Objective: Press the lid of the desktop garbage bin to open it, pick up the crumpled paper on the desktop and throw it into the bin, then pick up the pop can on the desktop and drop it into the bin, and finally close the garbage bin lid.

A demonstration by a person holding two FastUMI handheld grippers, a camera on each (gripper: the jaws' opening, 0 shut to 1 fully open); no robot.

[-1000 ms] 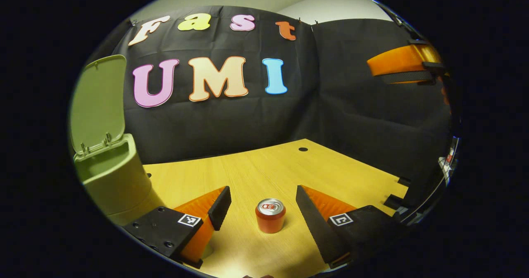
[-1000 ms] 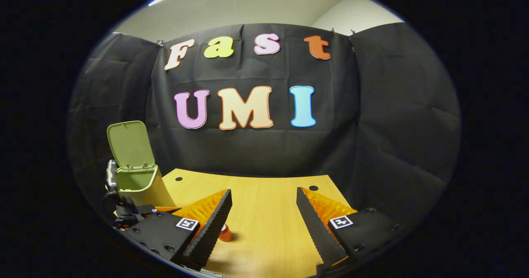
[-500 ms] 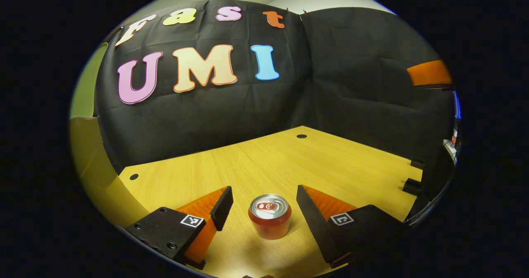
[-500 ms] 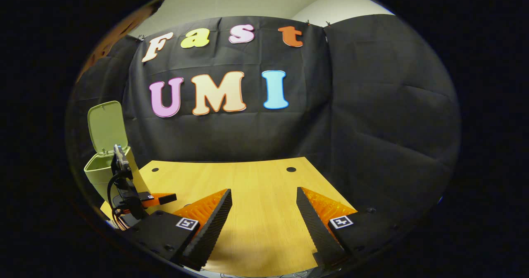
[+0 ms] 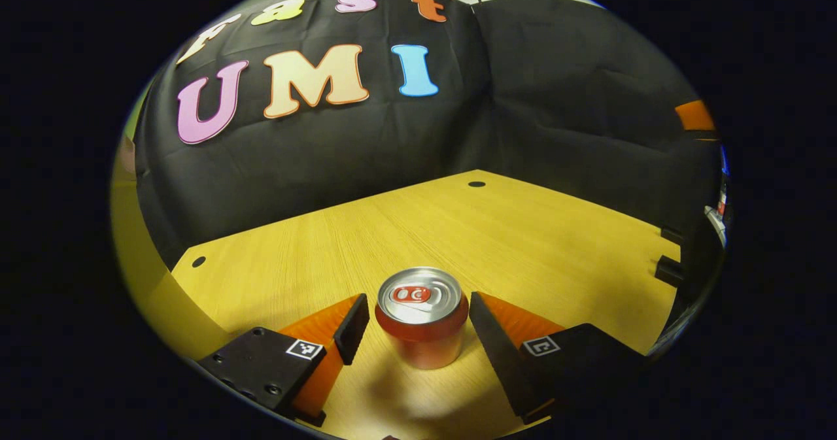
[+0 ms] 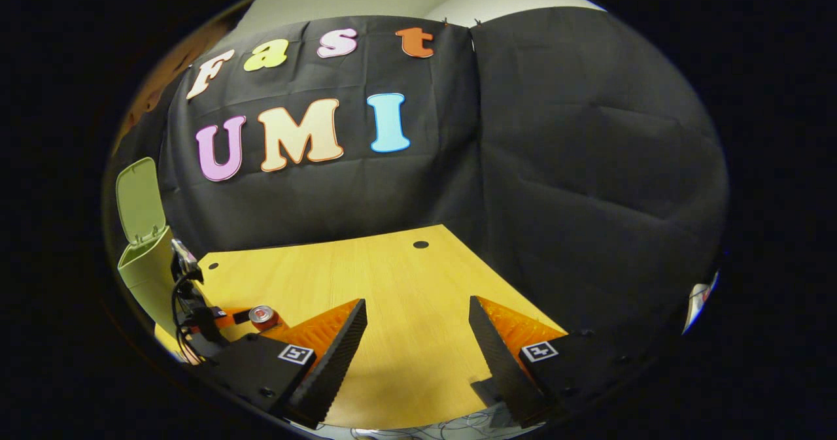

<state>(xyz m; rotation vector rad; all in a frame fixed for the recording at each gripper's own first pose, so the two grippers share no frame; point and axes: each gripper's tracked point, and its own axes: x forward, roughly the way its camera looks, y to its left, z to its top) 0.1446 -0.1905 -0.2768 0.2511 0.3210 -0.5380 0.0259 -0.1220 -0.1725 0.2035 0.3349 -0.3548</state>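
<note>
Can (image 5: 422,316) upright between the left hand-held gripper (image 5: 418,322) fingers.
Both hand-held grippers spread apart, neither touching the can; bin (image 6: 142,267) lid up.

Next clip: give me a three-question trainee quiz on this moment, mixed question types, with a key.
1. True or false: the bin lid is shut.
2. Multiple choice: where is the pop can relative to the left gripper?
A. Lying on its side outside the jaws
B. Standing upright between the open jaws, with a gap on each side
C. Lifted off the table, clamped
3. Short answer: what does the right gripper hold?

Key
1. False: the lid stands raised above the green bin.
2. B: the can stands on the wooden table.
3. Nothing: its jaws are open over bare table.
</note>
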